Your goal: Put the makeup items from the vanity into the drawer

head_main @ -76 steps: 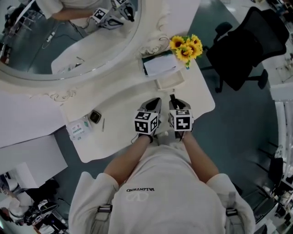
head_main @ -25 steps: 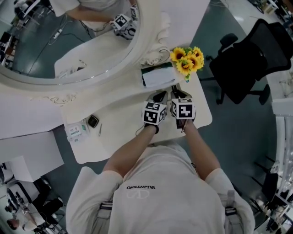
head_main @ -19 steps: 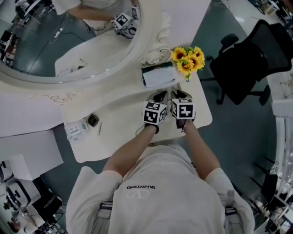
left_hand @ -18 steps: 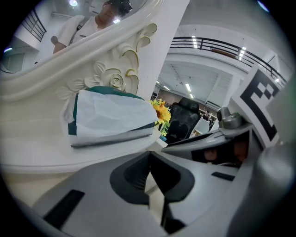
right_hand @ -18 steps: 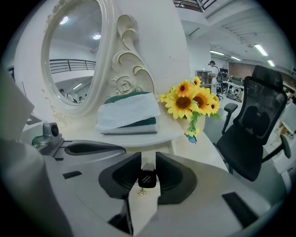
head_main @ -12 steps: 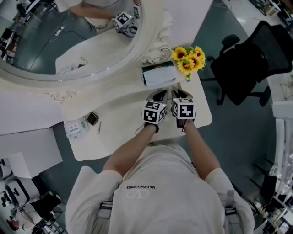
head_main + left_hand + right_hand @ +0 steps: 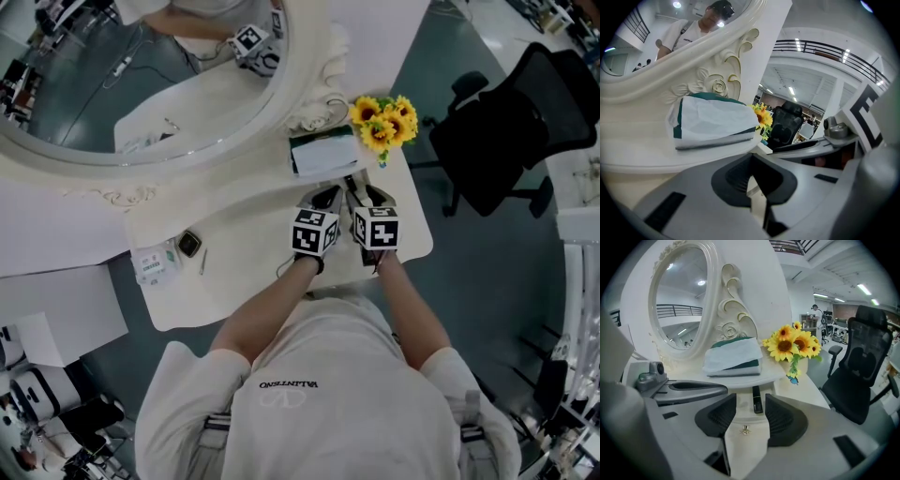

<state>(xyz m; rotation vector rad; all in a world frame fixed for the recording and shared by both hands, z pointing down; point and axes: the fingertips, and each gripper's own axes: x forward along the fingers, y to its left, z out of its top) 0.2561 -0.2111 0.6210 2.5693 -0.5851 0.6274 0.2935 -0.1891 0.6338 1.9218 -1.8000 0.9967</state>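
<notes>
1. Makeup tube (image 7: 757, 399), dark and slim: it lies just past the fingertips of the right gripper (image 7: 750, 405), on the centre line between them, touching neither pad.
2. The right jaws have just been opening and now stand moderately apart, with only the drawer front (image 7: 740, 448) and its small gold knob (image 7: 745, 430) between them.
3. Judgement: this reads as a release. The tube appears to rest inside the open drawer, behind that front.
4. Left gripper (image 7: 752, 180): the pads are practically together, and I can make out nothing held. It sits just beside the right one.
5. Still to do: a compact (image 7: 190, 246), a packet (image 7: 153, 265) and a thin stick (image 7: 203, 262) lie well off to the left of both sets of fingers.
</notes>
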